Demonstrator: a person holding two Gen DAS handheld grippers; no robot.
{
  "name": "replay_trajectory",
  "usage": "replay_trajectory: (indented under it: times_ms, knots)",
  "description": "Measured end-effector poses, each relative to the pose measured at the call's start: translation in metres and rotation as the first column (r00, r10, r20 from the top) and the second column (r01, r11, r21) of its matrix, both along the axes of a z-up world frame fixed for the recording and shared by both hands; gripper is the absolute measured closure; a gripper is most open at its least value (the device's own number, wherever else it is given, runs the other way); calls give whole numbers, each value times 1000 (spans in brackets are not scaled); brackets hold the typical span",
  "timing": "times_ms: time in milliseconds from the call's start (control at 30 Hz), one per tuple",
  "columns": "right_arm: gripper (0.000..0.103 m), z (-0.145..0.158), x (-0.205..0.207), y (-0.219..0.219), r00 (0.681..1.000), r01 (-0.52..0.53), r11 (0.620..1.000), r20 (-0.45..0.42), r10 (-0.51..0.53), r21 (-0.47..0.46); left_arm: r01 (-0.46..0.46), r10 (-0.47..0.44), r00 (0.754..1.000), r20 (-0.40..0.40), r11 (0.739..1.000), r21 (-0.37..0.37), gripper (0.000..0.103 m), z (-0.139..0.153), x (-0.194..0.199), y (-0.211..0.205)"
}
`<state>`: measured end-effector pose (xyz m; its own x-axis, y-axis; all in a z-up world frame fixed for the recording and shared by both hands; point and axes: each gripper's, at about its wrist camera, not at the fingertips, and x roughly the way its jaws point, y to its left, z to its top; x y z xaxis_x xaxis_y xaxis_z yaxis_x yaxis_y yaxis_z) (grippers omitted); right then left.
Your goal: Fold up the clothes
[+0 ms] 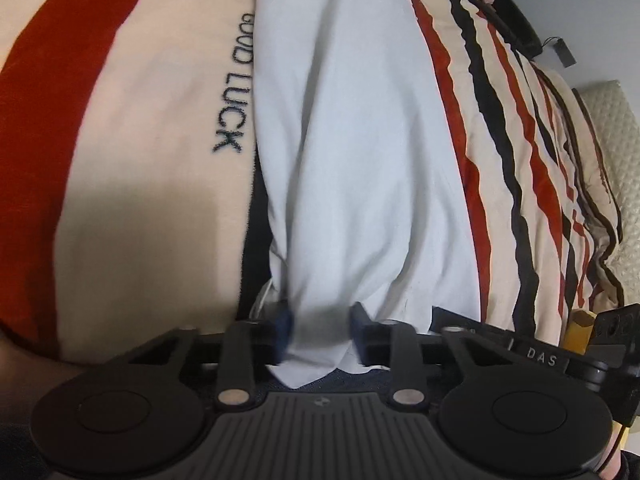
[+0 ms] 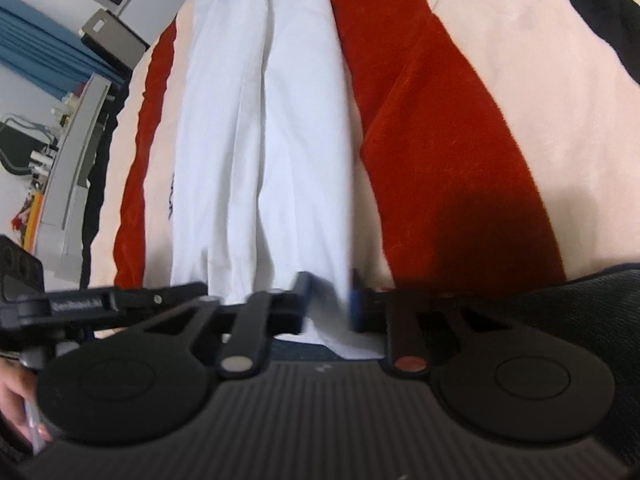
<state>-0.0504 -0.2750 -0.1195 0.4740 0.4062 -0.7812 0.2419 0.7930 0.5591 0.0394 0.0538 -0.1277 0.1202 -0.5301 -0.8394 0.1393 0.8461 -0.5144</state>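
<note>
A pale blue-white garment [image 1: 352, 140] lies stretched lengthwise over a bed. In the left wrist view my left gripper [image 1: 320, 332] is shut on the garment's near edge, with cloth bunched between its fingers. In the right wrist view the same garment [image 2: 260, 120] runs away from me, and my right gripper [image 2: 330, 304] is shut on its near edge, cloth pinched between the fingers. The garment hangs taut between the two grips.
The bed carries a cream, red and black striped blanket [image 1: 500, 152] with "GOOD LUCK" lettering [image 1: 232, 84]. A quilted headboard [image 1: 612, 140] is at the right. In the right wrist view a grey desk with clutter [image 2: 68, 152] stands at the left beyond the blanket [image 2: 460, 120].
</note>
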Motion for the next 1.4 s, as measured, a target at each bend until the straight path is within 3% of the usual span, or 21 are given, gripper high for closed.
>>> replay_trajectory:
  times_ms: [33,100,233,333,500,667,867,967,1100,1233,1400]
  knots:
    - [93,0,-1,-3,1000,13,1000,7,-13,11,-8,8,1000,-2,1000,-13,90,3,0,3]
    - [97,6,-3,-11,998,34,998,53,-36,53,-24,25,1000,10,998,-58,95,11,-2,11]
    - [97,32,-7,-35,982,98,985,148,-120,145,-36,49,997,64,980,-195,97,44,-4,29]
    - [97,68,-10,-45,959,109,976,241,-153,187,-58,98,988,123,955,-290,98,79,-7,45]
    - [97,134,-23,-54,907,99,976,385,-169,196,-90,182,961,211,919,-383,99,141,-22,64]
    - [98,160,-47,-50,887,89,981,434,-157,173,-123,241,948,208,881,-458,99,172,-51,91]
    - [98,117,-52,-44,921,129,970,337,-195,207,-161,241,961,133,884,-439,99,150,-61,105]
    - [97,95,-31,-49,932,167,961,283,-226,220,-190,251,963,100,891,-411,99,134,-38,102]
    - [97,88,17,-49,930,201,957,266,-253,208,-220,278,954,108,901,-374,99,123,15,82]
    - [97,88,78,-53,917,228,954,285,-278,197,-245,320,925,207,915,-320,99,124,76,58]
    - [97,77,164,-57,891,223,964,371,-262,145,-239,330,855,401,935,-261,99,128,141,30]
